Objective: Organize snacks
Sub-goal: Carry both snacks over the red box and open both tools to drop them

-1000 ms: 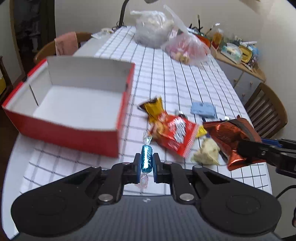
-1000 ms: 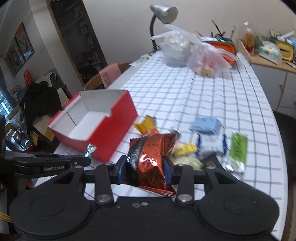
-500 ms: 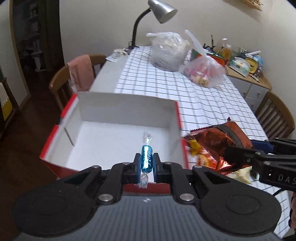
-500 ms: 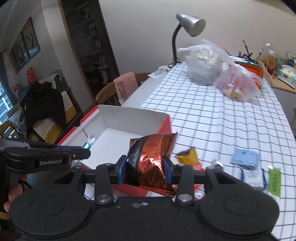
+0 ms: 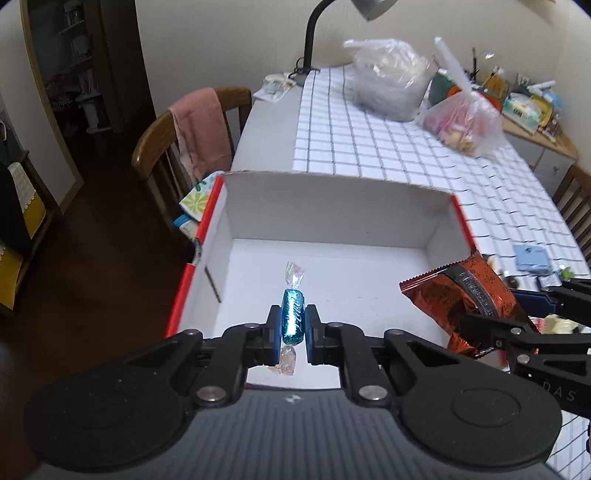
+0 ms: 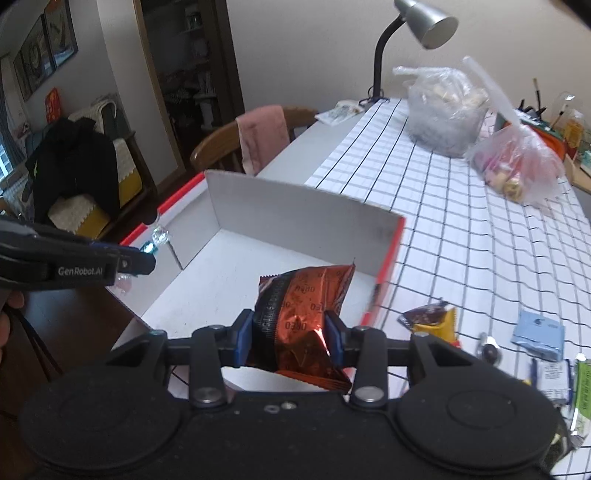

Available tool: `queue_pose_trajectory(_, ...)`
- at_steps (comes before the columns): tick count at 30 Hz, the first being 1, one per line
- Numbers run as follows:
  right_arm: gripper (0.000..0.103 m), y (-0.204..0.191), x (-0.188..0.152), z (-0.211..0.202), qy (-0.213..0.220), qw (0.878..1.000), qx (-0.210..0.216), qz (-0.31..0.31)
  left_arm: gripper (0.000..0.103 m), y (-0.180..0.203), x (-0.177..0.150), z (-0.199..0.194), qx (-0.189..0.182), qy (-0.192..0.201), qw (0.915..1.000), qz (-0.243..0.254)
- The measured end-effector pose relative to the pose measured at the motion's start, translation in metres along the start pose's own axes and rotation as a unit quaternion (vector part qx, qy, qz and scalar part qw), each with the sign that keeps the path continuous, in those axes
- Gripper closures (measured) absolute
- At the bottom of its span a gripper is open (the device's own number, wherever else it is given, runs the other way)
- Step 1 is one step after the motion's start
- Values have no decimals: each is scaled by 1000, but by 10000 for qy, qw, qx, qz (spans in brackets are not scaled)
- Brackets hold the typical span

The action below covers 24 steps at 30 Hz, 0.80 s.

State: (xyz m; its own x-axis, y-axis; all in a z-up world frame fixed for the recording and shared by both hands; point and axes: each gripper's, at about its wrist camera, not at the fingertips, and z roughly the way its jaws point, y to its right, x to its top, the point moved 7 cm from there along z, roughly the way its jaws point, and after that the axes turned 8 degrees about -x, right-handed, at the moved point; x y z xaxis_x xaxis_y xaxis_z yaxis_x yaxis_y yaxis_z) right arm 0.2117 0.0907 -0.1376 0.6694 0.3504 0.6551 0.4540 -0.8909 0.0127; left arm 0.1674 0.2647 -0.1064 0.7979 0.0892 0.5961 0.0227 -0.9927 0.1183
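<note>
A red box with a white inside (image 5: 332, 225) (image 6: 295, 206) sits on the table's left end; I see nothing lying in it. My left gripper (image 5: 292, 334) is shut on a blue foil-wrapped candy (image 5: 292, 314) and holds it above the box's near left part. It shows from the side in the right wrist view (image 6: 147, 254). My right gripper (image 6: 289, 341) is shut on a copper-red Oreo packet (image 6: 303, 317) above the box's near right part. The packet also shows in the left wrist view (image 5: 461, 295).
Loose snacks lie right of the box: a yellow-brown packet (image 6: 432, 321), a blue packet (image 6: 539, 334), a green packet (image 6: 585, 387). Two plastic bags (image 5: 388, 85) (image 5: 461, 122) and a desk lamp (image 6: 424, 22) stand at the far end. A chair with a pink cloth (image 5: 195, 133) stands left.
Both grippers have moved left from the snack pile to above the box, each still holding its item. The box now lies directly under them.
</note>
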Motion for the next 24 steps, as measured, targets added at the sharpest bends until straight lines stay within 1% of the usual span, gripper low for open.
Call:
queue_pose_trajectory(6, 64, -12, -3, 25, -247, 9995, -108, -185, 91, -14, 0, 28, -5, -380, 9993, 67)
queue_pose_trajectory(12, 64, -19, -7, 40, -404, 9987, -165, -259, 91, -17, -7, 52, 22, -737, 9972, 141)
queue_pose_trajectory(18, 63, -20, -10, 49, -519, 9980, -212, -280, 91, -14, -15, 66, 5, -971, 9949, 257)
queue_pose_trajectory(24, 61, -21, -16, 54, -658, 9969, -290, -329, 91, -12, -20, 74, 36, -1114, 9932, 348)
